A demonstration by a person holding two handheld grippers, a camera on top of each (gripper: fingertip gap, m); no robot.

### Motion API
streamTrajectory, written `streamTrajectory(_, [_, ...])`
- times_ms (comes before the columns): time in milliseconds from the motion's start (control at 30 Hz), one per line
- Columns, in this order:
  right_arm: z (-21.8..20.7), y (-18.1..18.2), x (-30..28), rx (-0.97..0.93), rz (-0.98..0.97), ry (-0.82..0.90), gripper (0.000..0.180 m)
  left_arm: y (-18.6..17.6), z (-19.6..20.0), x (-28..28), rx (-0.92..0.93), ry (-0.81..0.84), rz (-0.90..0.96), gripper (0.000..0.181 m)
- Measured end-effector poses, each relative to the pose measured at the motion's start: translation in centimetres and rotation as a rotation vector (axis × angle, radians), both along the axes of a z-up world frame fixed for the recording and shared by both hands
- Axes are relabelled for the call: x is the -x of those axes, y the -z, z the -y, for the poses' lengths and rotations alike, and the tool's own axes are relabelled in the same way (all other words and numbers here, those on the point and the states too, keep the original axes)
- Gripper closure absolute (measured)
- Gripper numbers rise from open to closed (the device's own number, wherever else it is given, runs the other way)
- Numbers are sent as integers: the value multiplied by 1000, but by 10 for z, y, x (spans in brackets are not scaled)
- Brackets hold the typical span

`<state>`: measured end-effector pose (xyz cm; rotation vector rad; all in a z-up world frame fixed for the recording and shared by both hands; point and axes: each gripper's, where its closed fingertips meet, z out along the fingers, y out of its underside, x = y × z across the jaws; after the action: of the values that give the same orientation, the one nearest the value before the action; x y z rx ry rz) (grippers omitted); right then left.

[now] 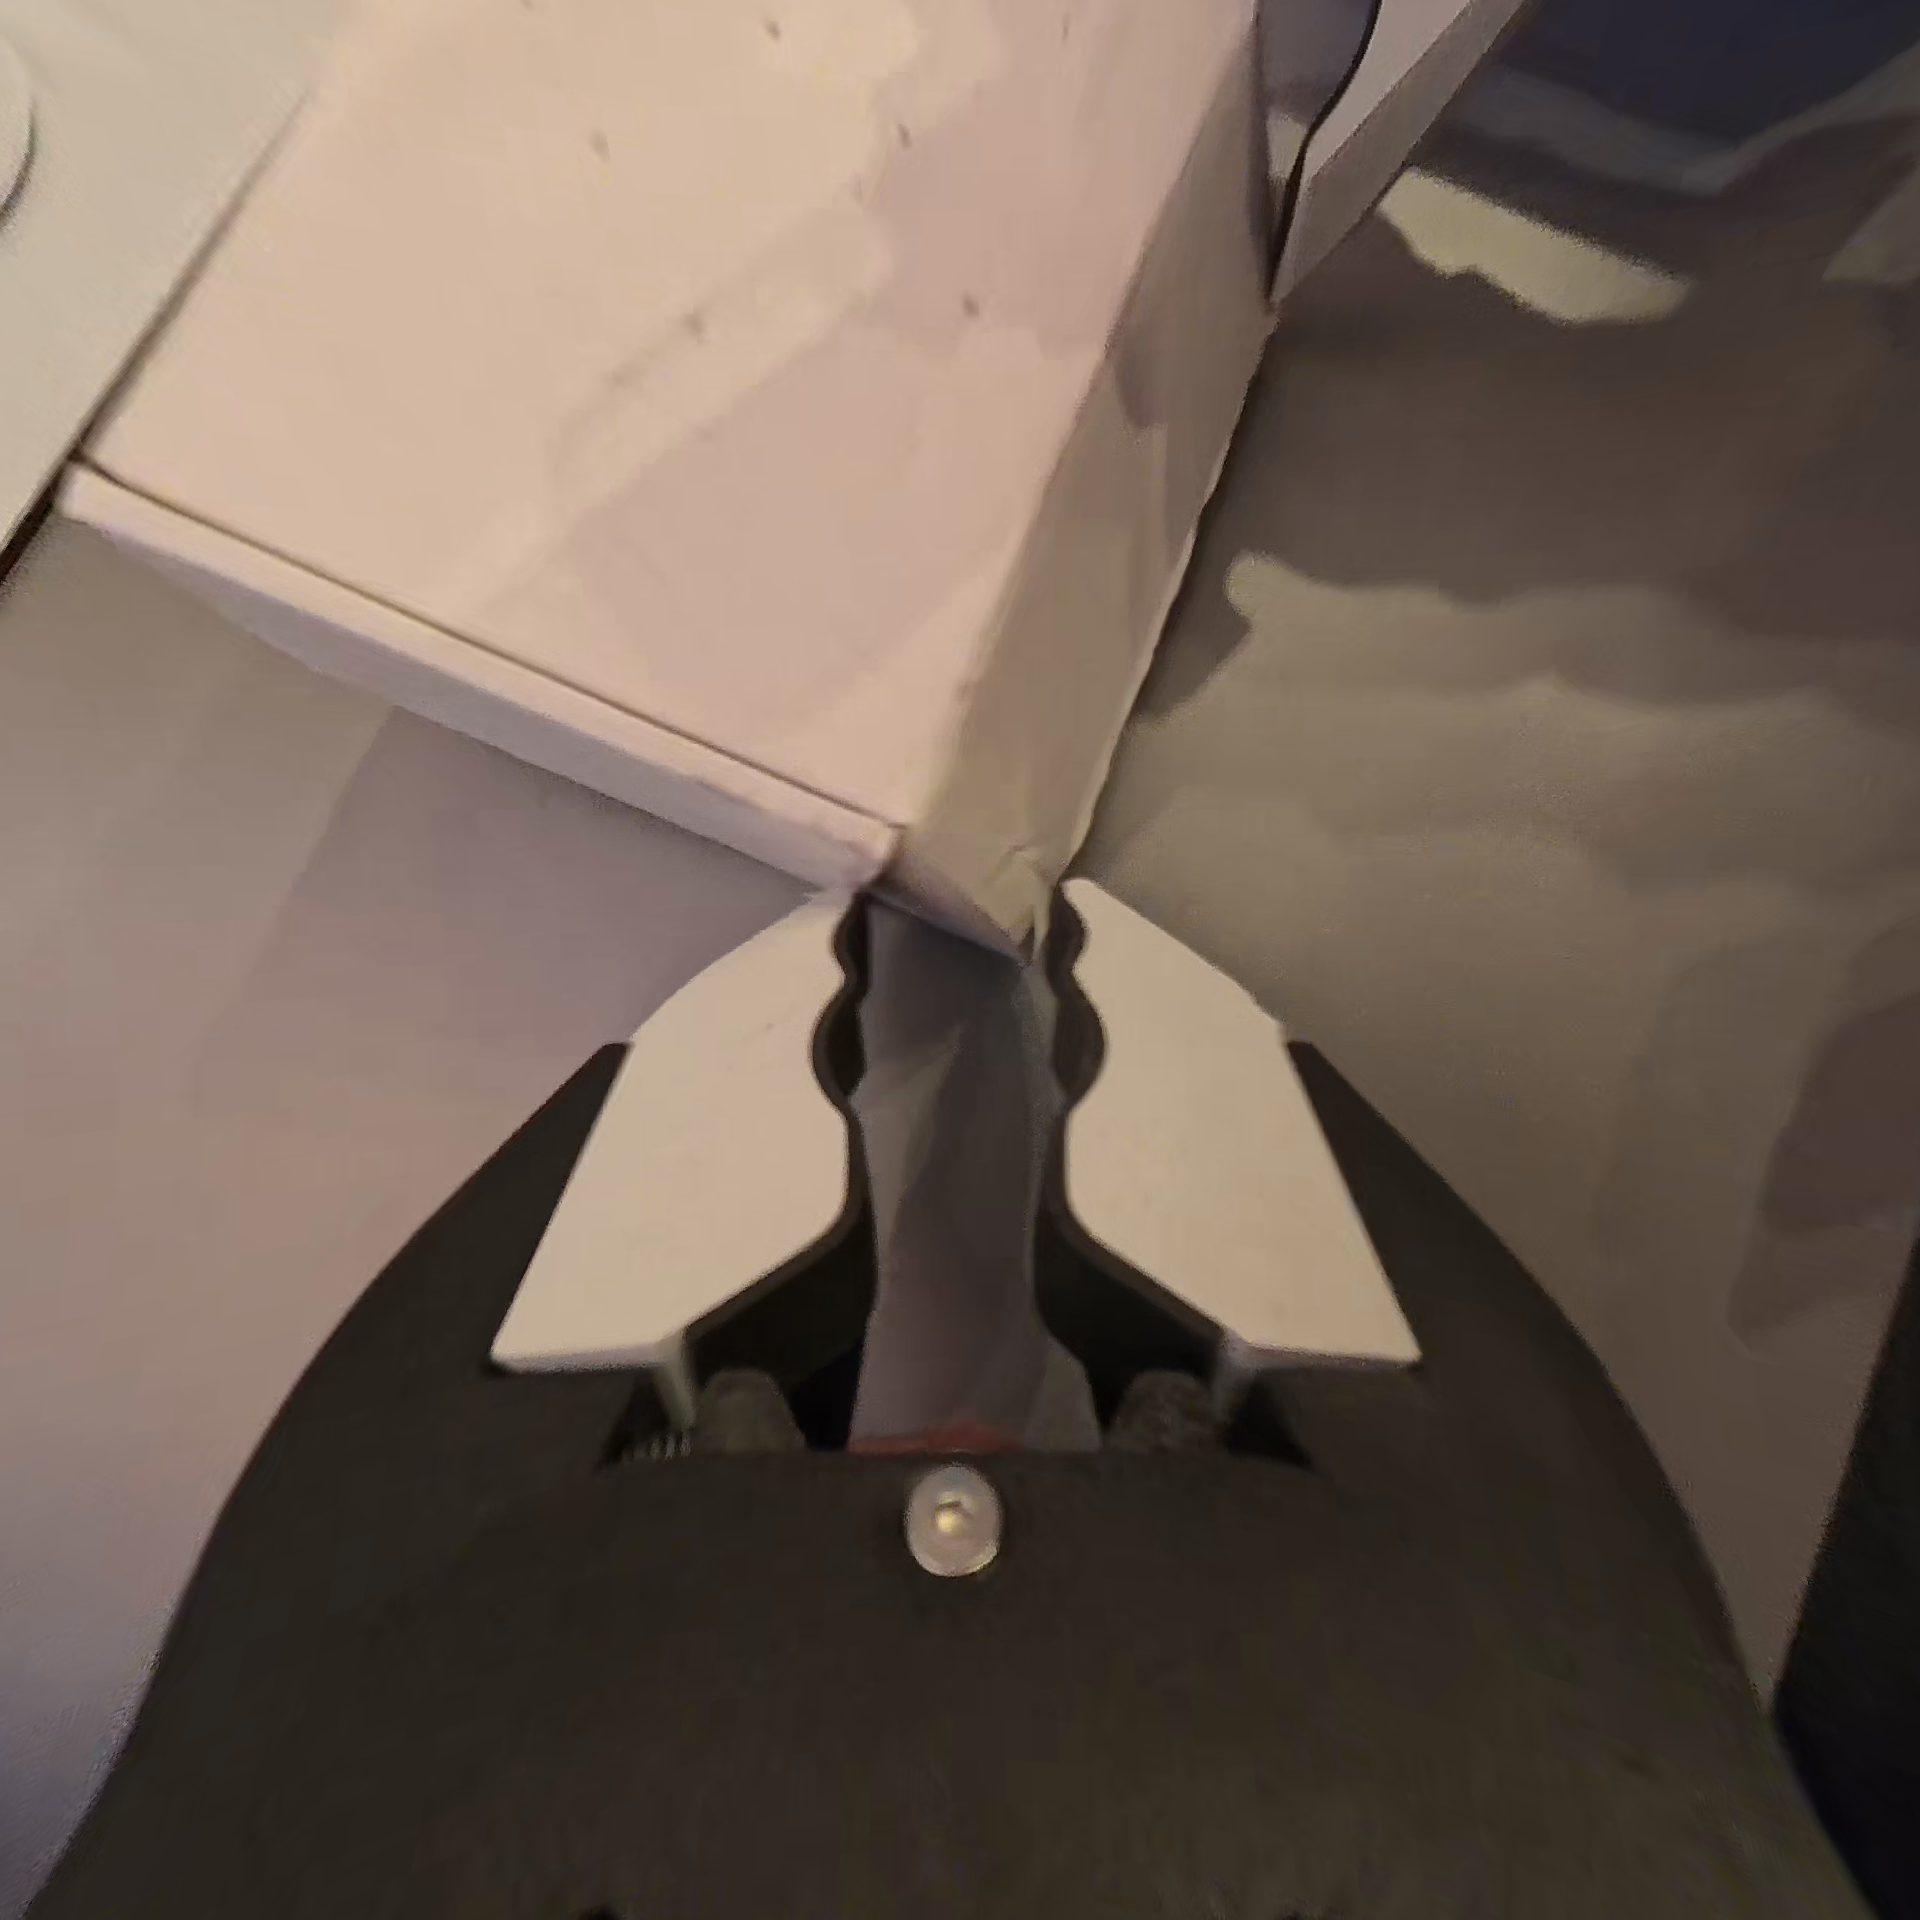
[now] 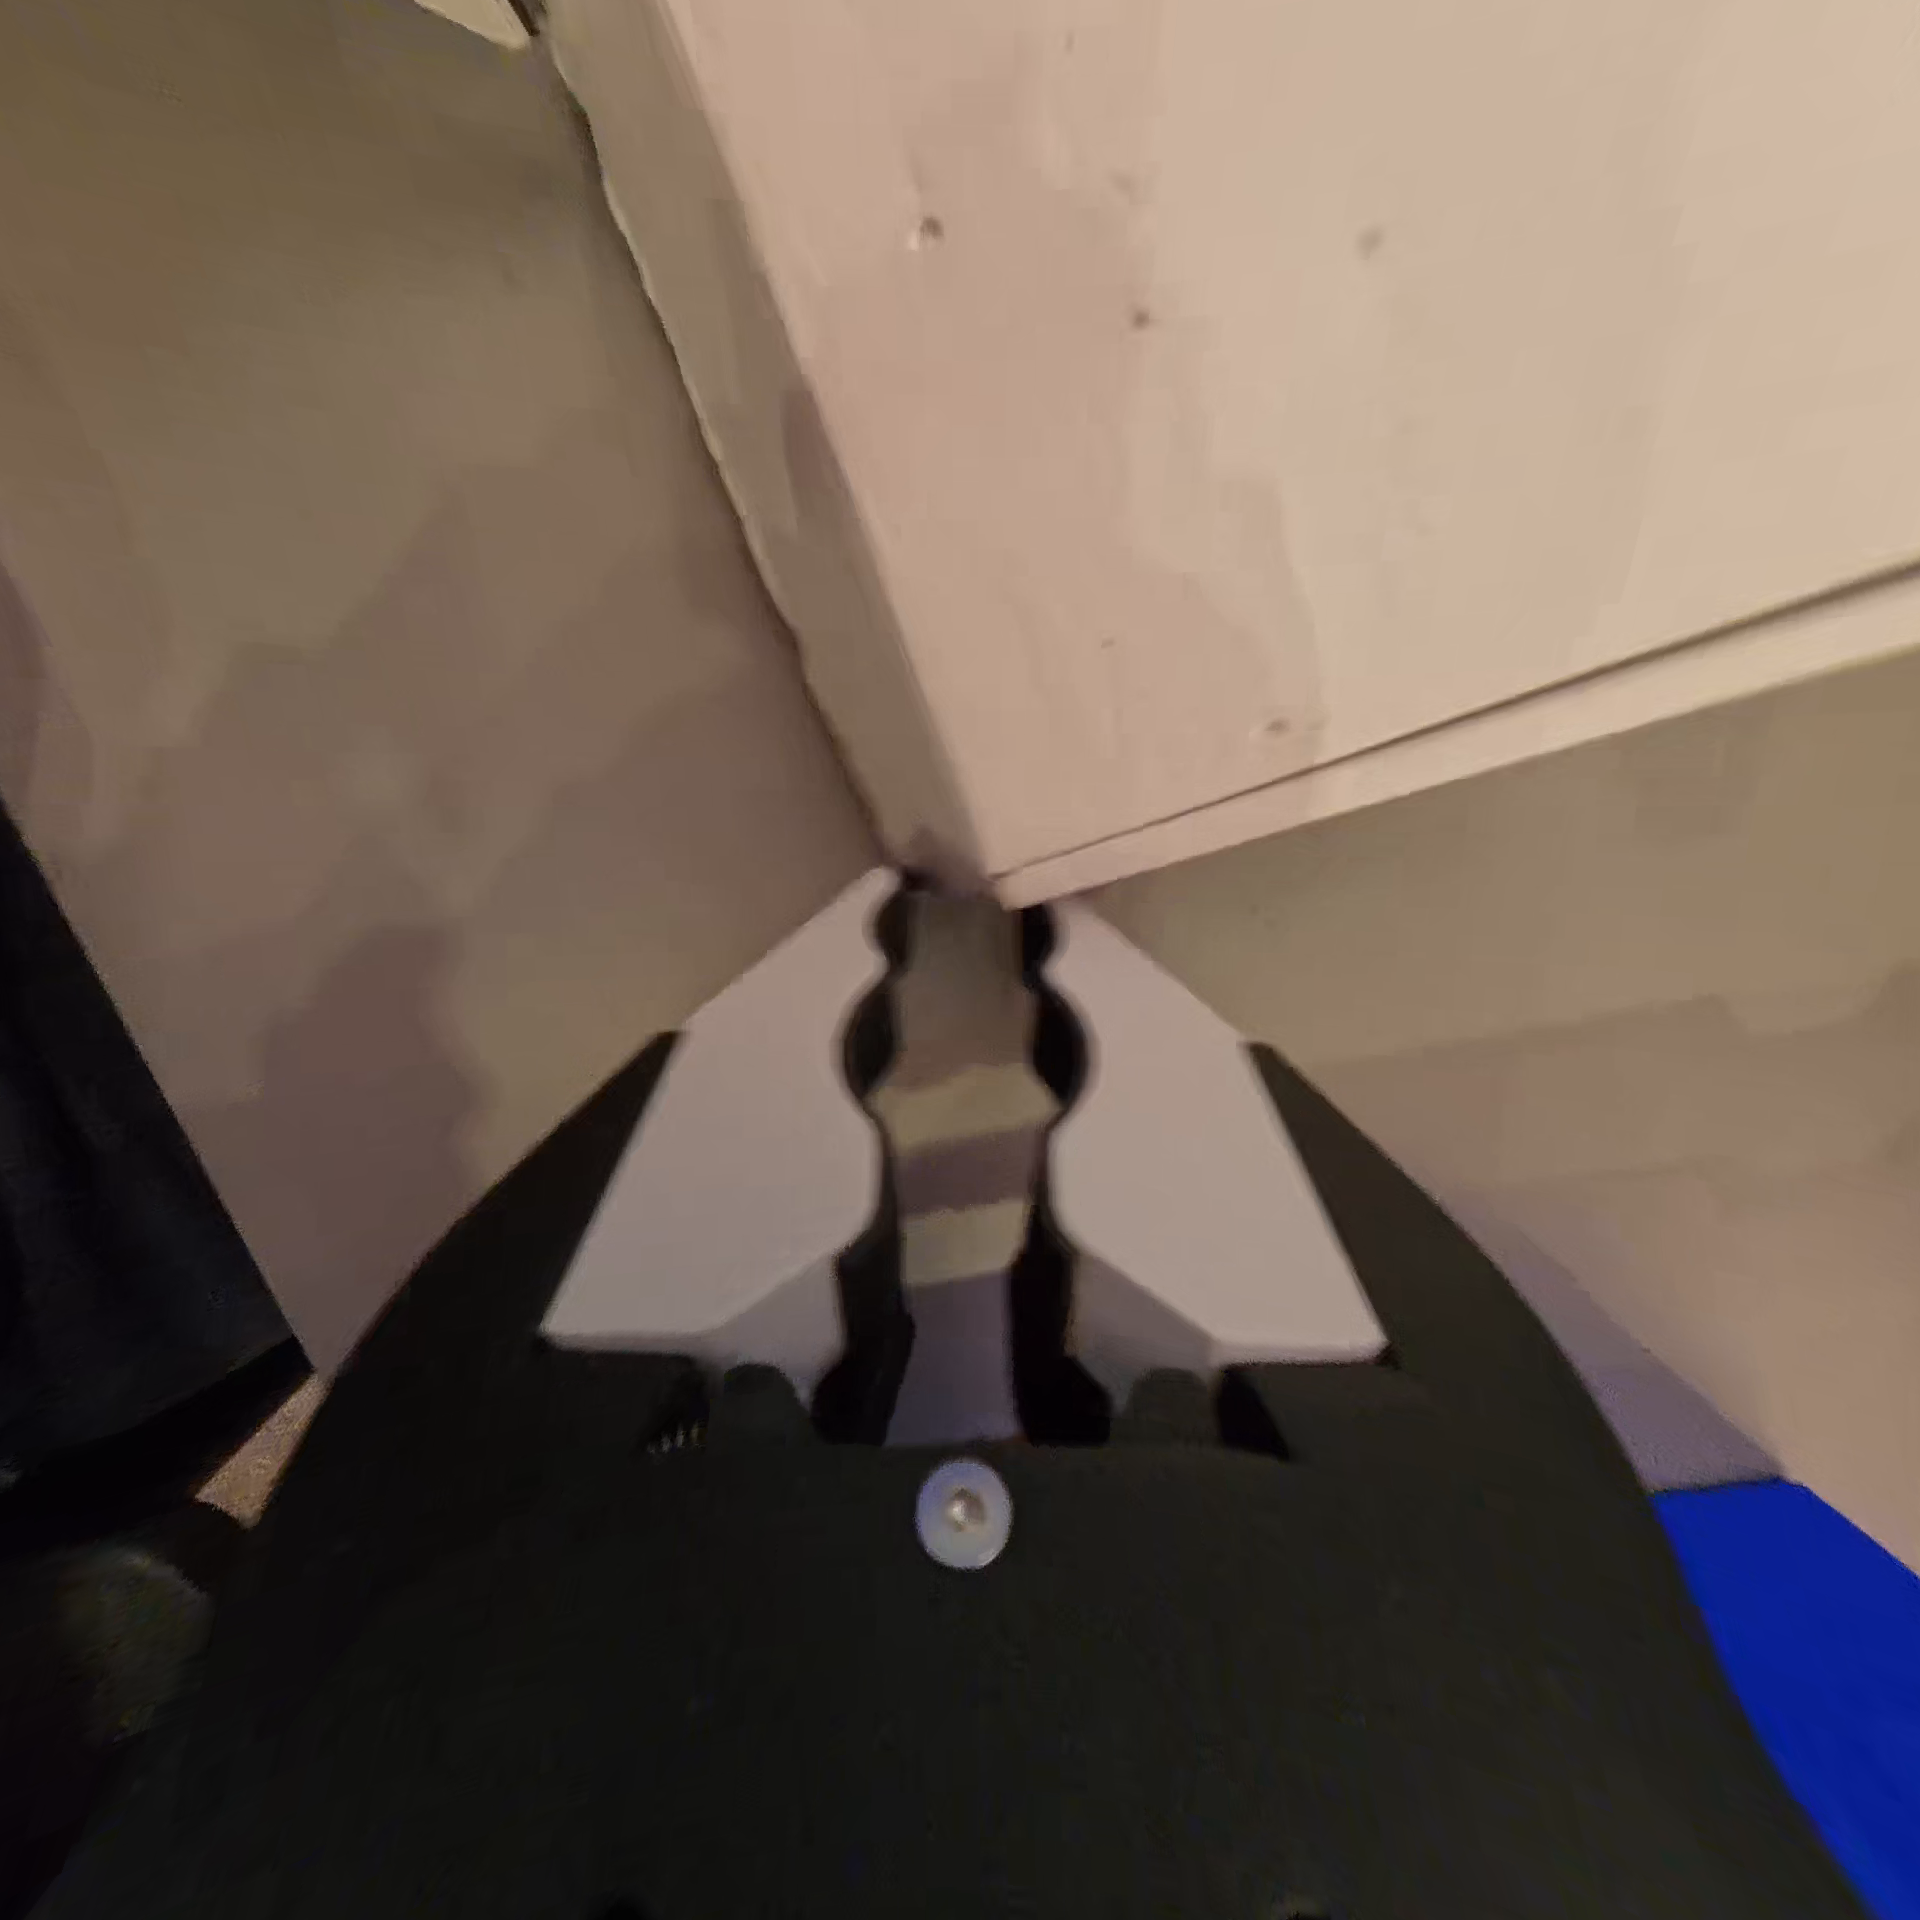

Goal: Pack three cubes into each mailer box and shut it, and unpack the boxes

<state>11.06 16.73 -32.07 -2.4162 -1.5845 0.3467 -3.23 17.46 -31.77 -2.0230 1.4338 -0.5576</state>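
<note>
A white mailer box (image 1: 623, 395) with its lid down fills the upper part of the left wrist view, and it also shows in the right wrist view (image 2: 1299, 436). My left gripper (image 1: 961, 899) is closed to a narrow gap, and the box's near corner sits between its tips. My right gripper (image 2: 966, 896) is closed to the same narrow gap at the box's other near corner. Both views are blurred. No cubes are in view, and the inside of the box is hidden.
The pale table (image 1: 1507, 831) carries shadows. Another white surface (image 1: 104, 260) lies at the far left. A blue object (image 2: 1787, 1621) sits at the lower right of the right wrist view, and a dark shape (image 2: 94, 1091) lies along the left edge.
</note>
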Motion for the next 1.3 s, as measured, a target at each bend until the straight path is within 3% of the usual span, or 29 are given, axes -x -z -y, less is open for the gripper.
streamTrajectory(33, [1, 0, 0, -9, -5, -12, 178, -3, -2, 5, 11, -24, 14, 134])
streamTrajectory(100, [2, -1, 3, 2, -20, -16, 172, -7, -7, 12, 25, -39, 0, 116])
streamTrajectory(133, [0, -1, 2, 2, -14, -8, 161, -7, -11, 12, 30, -36, -12, 108])
streamTrajectory(167, [-5, -1, -2, -10, 4, 9, 134, -6, -12, 11, 48, -30, -20, 101])
streamTrajectory(200, [-8, -2, -7, -3, 20, 25, 119, -4, -12, 7, 73, -15, -18, 102])
streamTrajectory(333, [-21, -9, -9, 16, -19, 27, 119, 1, -17, -1, 102, -9, -16, 106])
streamTrajectory(533, [-39, 5, 3, -29, 45, -90, 129, 5, -23, -6, 64, 3, -45, 116])
streamTrajectory(733, [-39, 8, 0, -23, 104, -127, 145, 10, -44, -5, -94, -30, -105, 138])
streamTrajectory(833, [-41, 8, -1, -48, 89, -103, 143, 10, -44, -5, -108, -27, -90, 137])
streamTrajectory(1033, [-29, 10, -9, 8, 123, -234, 140, 9, -38, -5, -10, 20, -69, 140])
streamTrajectory(1300, [-29, 14, -9, -31, 220, -358, 180, 11, -50, -6, -86, 6, -123, 145])
